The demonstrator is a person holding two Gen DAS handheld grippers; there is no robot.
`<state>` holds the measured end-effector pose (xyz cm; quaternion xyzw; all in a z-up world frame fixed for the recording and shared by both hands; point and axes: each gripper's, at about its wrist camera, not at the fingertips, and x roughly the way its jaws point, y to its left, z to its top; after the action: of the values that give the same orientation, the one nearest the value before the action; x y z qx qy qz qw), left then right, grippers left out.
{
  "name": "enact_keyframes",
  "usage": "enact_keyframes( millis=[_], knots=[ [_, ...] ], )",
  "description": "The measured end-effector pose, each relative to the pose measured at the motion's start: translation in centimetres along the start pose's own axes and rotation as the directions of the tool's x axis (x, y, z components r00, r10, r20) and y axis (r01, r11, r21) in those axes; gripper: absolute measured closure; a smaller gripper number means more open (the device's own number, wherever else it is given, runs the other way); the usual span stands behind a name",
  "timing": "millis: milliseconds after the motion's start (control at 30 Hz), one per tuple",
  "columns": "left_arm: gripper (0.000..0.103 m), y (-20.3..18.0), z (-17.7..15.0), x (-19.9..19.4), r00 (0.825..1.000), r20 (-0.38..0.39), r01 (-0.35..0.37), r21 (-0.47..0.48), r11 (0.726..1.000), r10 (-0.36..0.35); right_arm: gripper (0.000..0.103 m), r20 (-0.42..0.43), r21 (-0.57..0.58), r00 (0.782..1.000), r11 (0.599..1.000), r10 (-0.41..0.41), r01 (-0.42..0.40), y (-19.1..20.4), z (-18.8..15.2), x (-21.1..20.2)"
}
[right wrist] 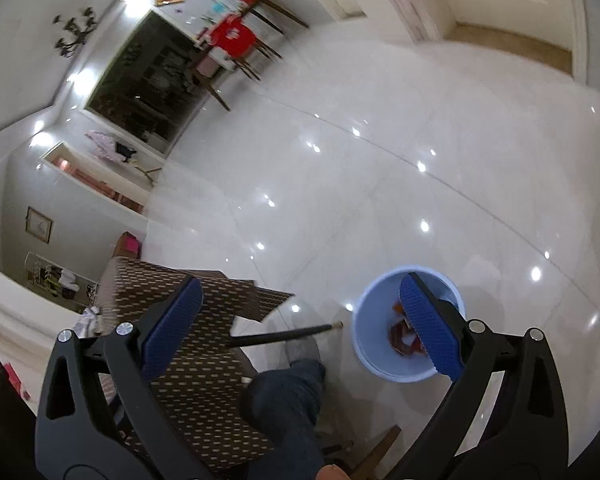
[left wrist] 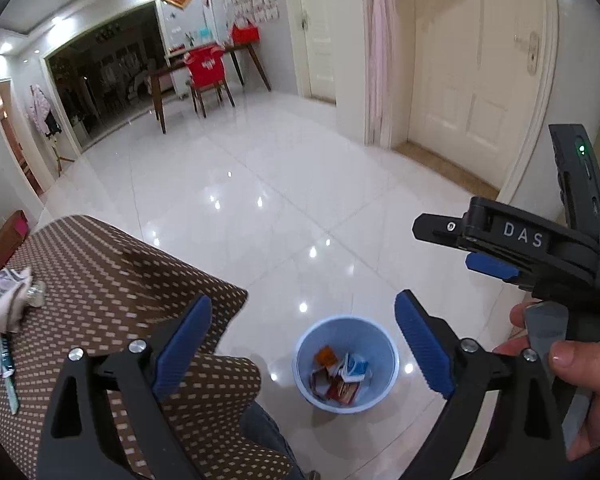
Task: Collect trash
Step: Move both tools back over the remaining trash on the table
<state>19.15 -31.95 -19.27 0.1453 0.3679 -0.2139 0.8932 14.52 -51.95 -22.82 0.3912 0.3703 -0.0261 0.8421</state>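
A light blue trash bin [left wrist: 346, 364] stands on the white tiled floor and holds several wrappers [left wrist: 340, 376]. It also shows in the right wrist view [right wrist: 384, 320]. My left gripper [left wrist: 302, 312] is open and empty, high above the bin. My right gripper [right wrist: 300, 296] is open and empty, also above the bin; it shows from the side in the left wrist view [left wrist: 512, 248]. Crumpled paper and other litter [left wrist: 8, 304] lie on the table's left end.
A table with a brown dotted cloth [left wrist: 112, 280] is at the lower left, with one black leg [right wrist: 284, 335] showing. My knee in jeans [right wrist: 288, 396] is beside it. A dining table and red chair [left wrist: 208, 72] stand far back. A door [left wrist: 480, 68] is to the right.
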Motion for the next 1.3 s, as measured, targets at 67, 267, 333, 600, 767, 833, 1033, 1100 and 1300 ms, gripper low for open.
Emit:
enact_keyframes(
  millis=[67, 267, 333, 600, 767, 833, 1033, 1100, 1300],
  knots=[
    [0.011, 1.2, 0.2, -1.7, 0.999, 0.034, -0.006, -0.016, 1.000, 0.006, 0.006, 0.022, -0.035, 0.999, 0.999, 0.026, -0.025, 2.2, 0.2, -1.2],
    [0.009, 5.3, 0.4, -6.0, 0.993, 0.115, -0.021, -0.075, 0.997, 0.030, 0.006, 0.069, -0.151, 0.994, 0.986, 0.084, -0.073, 9.0, -0.2, -3.8],
    [0.009, 6.8, 0.3, -7.3, 0.989, 0.139, -0.030, -0.096, 0.995, 0.043, 0.006, 0.074, -0.183, 0.993, 0.980, 0.096, -0.081, 11.0, -0.5, -4.2],
    [0.009, 12.5, -1.4, -11.6, 0.971, 0.206, -0.082, -0.174, 0.981, 0.117, 0.006, 0.070, -0.323, 0.984, 0.937, 0.164, -0.133, 19.4, -2.6, -5.2],
    [0.009, 16.3, -3.1, -14.1, 0.960, 0.224, -0.115, -0.231, 0.966, 0.167, 0.006, 0.035, -0.394, 0.980, 0.904, 0.198, -0.168, 23.8, -4.3, -4.5],
    [0.009, 17.5, -3.8, -14.6, 0.954, 0.223, -0.144, -0.239, 0.960, 0.198, 0.006, 0.014, -0.426, 0.979, 0.887, 0.204, -0.179, 25.6, -5.4, -3.9],
    [0.009, 22.5, -6.0, -16.0, 0.942, 0.212, -0.184, -0.322, 0.929, 0.260, 0.006, -0.040, -0.494, 0.977, 0.846, 0.208, -0.201, 29.9, -7.9, -1.9],
    [0.009, 24.4, -6.8, -16.2, 0.938, 0.199, -0.202, -0.354, 0.913, 0.284, 0.006, -0.063, -0.516, 0.976, 0.830, 0.209, -0.211, 31.2, -9.1, -1.1],
    [0.009, 30.1, -9.9, -16.5, 0.919, 0.160, -0.258, -0.447, 0.856, 0.360, 0.006, -0.116, -0.581, 0.976, 0.784, 0.187, -0.219, 35.0, -12.3, 2.2]
  ],
)
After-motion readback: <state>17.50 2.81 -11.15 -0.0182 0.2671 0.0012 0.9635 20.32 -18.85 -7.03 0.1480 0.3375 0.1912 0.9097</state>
